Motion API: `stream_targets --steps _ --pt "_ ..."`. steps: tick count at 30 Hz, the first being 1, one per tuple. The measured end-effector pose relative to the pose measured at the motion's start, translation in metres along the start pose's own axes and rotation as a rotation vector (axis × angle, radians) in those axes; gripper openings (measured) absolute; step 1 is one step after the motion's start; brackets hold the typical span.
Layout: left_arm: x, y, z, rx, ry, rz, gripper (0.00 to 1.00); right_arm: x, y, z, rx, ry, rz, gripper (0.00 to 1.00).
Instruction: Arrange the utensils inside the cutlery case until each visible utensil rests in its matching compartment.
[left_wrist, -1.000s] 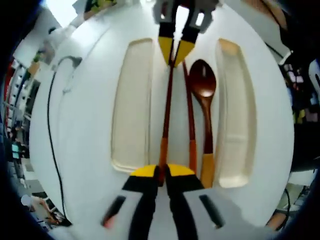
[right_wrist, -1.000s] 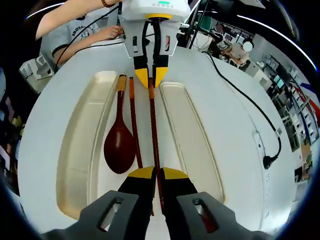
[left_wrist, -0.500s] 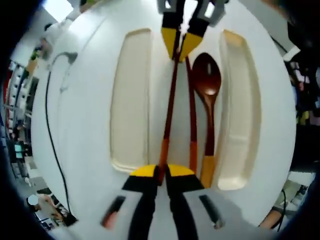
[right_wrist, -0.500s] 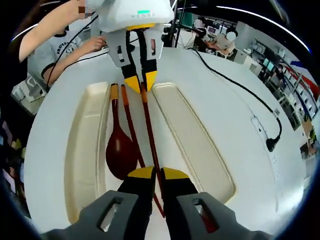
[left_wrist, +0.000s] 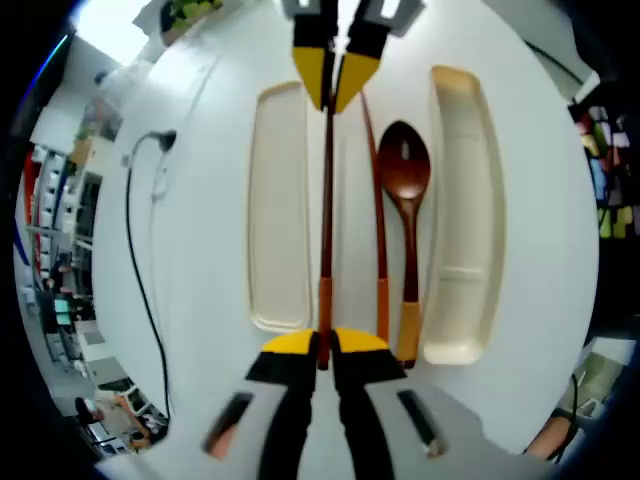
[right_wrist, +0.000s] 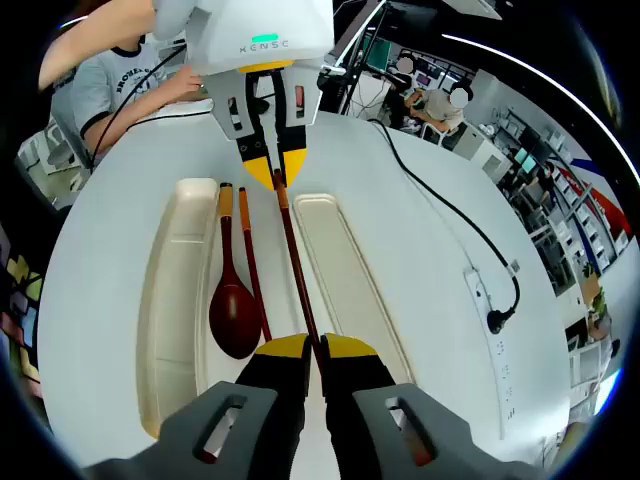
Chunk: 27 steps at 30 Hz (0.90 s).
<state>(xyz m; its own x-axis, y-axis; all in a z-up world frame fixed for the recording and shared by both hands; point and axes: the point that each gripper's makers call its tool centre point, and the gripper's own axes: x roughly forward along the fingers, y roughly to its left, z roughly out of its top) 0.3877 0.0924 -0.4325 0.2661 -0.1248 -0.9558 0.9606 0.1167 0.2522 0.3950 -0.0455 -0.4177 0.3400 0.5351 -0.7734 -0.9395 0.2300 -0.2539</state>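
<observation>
Between both grippers' closed jaws, one chopstick (left_wrist: 326, 200) spans the table (left_wrist: 200, 300)

"KENSE" (partly legible) on left tongs (right_wrist: 268, 168)

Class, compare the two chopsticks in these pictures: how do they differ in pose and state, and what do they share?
Held chopstick: gripped at both ends, by the left gripper at its orange end and the right gripper at its dark tip. Free chopstick: ungripped, lying beside the wooden spoon.

The held chopstick runs straight between the grippers; the free chopstick lies slightly angled to it.

Shared: both are slim and dark reddish-brown with an orange end.
</observation>
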Motion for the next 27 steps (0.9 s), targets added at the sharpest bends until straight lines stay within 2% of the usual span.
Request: stream_targets --steps 3,4,10,11,13,14,15,18,19,21,24,27 --pt "-0.014 -0.006 0.005 0.011 -0.025 0.007 0.05 -0.016 0.004 0.006 -0.017 -0.014 -0.018 0.02" --pt "-0.018 -0.01 0.007 0.037 -0.035 0.014 0.05 -0.02 0.007 0.006 -0.039 -0.009 -0.016 0.02" --pt "-0.044 -0.032 0.017 0.066 -0.053 0.01 0.05 -0.05 0.027 0.01 -0.082 -0.007 -0.023 0.02" --pt "-0.047 -0.037 0.018 0.068 -0.058 -0.003 0.05 -0.053 0.029 0.01 -0.074 -0.012 -0.026 0.02" --pt "-0.05 -0.046 0.019 0.069 -0.059 -0.002 0.06 -0.058 0.042 0.008 -0.005 -0.023 -0.025 0.02" --pt "-0.051 -0.053 0.02 0.091 -0.067 -0.012 0.06 -0.059 0.053 0.004 -0.041 -0.011 0.0 0.02" --pt "-0.051 -0.064 0.021 0.107 -0.074 -0.03 0.06 -0.06 0.06 0.002 -0.089 -0.014 -0.004 0.02" --pt "-0.045 -0.082 0.018 0.141 -0.059 -0.06 0.06 -0.058 0.08 -0.005 -0.107 -0.004 0.015 0.02" --pt "-0.044 -0.084 0.015 0.168 -0.044 -0.06 0.06 -0.056 0.086 -0.005 -0.11 -0.003 0.025 0.02" --pt "-0.042 -0.088 0.012 0.172 -0.033 -0.068 0.06 -0.054 0.096 -0.005 -0.114 0.01 0.049 0.02" --pt "-0.039 -0.092 0.007 0.166 -0.023 -0.085 0.06 -0.052 0.099 -0.003 -0.144 0.006 0.063 0.02" --pt "-0.04 -0.095 0.008 0.152 -0.039 -0.103 0.06 -0.052 0.098 -0.006 -0.129 0.014 0.082 0.02"
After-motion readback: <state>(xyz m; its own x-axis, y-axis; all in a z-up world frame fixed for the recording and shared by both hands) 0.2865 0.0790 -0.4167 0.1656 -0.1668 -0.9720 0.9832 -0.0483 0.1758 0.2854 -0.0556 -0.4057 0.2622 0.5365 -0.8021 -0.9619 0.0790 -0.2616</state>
